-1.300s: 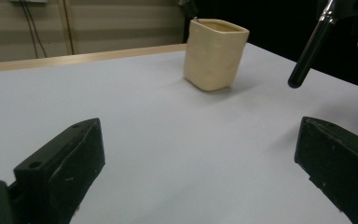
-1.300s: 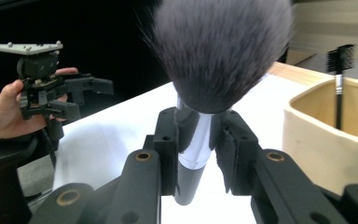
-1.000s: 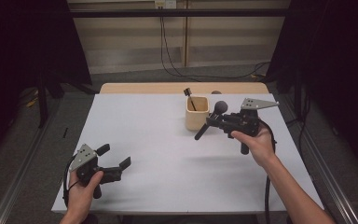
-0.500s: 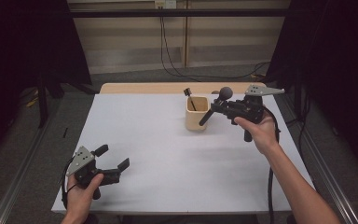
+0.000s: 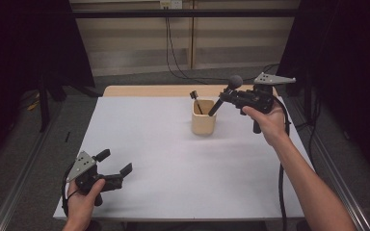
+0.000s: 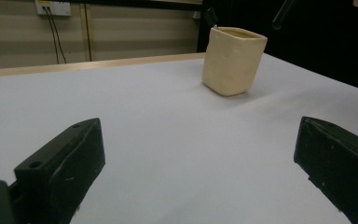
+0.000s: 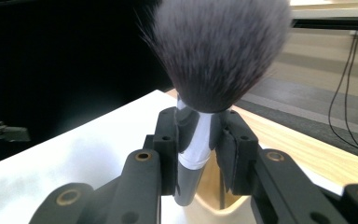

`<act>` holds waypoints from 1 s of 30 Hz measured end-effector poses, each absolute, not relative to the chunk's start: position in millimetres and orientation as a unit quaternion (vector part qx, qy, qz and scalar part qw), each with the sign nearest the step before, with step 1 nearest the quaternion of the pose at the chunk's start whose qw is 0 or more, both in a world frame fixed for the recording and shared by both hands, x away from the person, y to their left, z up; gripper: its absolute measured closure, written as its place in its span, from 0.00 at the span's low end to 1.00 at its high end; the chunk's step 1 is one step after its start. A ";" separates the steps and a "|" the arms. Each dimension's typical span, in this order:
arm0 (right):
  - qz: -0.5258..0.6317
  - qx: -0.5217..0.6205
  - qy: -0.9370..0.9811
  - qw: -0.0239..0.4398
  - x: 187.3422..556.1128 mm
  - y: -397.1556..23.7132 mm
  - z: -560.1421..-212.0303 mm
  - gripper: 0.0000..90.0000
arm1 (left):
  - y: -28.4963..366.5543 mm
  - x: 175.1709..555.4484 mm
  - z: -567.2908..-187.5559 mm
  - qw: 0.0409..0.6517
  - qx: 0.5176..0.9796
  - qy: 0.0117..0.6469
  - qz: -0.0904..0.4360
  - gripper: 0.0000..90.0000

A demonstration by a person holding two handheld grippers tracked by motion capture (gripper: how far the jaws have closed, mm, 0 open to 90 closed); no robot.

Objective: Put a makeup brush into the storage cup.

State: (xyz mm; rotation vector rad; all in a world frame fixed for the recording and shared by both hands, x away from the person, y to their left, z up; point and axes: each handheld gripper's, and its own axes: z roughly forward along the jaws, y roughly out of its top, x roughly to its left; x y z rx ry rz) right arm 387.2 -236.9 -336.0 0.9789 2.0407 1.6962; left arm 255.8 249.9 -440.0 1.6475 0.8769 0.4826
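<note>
Gripping a makeup brush [image 7: 200, 116] by its silver ferrule, the right gripper [image 5: 227, 97] has both jaws pressed against it, bristles up and the dark handle slanting down toward the mouth of the cream cup [image 5: 204, 117] just below and ahead of the jaws (a second dark-tipped tool [image 5: 196, 101] already leans inside). Well apart, near the table's [image 5: 173, 144] front corner, the left gripper [image 5: 113, 163] rests low with jaws spread wide, nothing between them, the cup far ahead.
</note>
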 end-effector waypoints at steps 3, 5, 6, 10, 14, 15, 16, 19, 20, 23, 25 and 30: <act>0.592 0.351 0.707 0.159 395.4 -235.3 -335.3 0.79 | 250.2 255.0 -439.6 0.569 0.702 0.373 0.208 0.02; 0.592 0.353 0.706 0.161 397.4 -234.9 -335.3 0.79 | 250.2 255.0 -439.5 0.571 0.701 0.373 0.207 0.02; 0.593 0.355 0.705 0.160 399.3 -234.2 -335.1 0.79 | 250.2 255.0 -439.5 0.570 0.702 0.372 0.208 0.02; 0.594 0.357 0.703 0.162 405.6 -230.6 -333.3 0.79 | 250.5 255.1 -439.6 0.567 0.706 0.370 0.208 0.02; 0.590 0.358 0.704 0.165 411.2 -226.6 -333.0 0.79 | 250.9 254.8 -439.3 0.565 0.708 0.371 0.206 0.02; 0.589 0.359 0.705 0.166 412.7 -225.6 -333.7 0.79 | 251.1 254.7 -439.3 0.565 0.708 0.370 0.206 0.02; 0.586 0.360 0.707 0.166 414.1 -224.8 -334.5 0.79 | 251.1 254.7 -439.2 0.566 0.707 0.370 0.206 0.02; 0.581 0.365 0.708 0.165 418.9 -222.8 -338.7 0.79 | 250.8 254.8 -439.2 0.563 0.709 0.370 0.208 0.02; 0.580 0.366 0.709 0.165 420.1 -222.3 -340.2 0.79 | 250.9 254.9 -439.3 0.563 0.709 0.370 0.208 0.02; 0.576 0.368 0.711 0.164 422.3 -221.2 -344.0 0.79 | 250.9 254.8 -439.5 0.563 0.710 0.370 0.207 0.02; 0.576 0.369 0.711 0.162 423.8 -221.1 -345.4 0.79 | 250.9 255.1 -439.4 0.561 0.711 0.368 0.207 0.02; 0.569 0.371 0.716 0.161 426.3 -220.1 -349.1 0.79 | 250.6 255.1 -439.4 0.560 0.712 0.368 0.211 0.02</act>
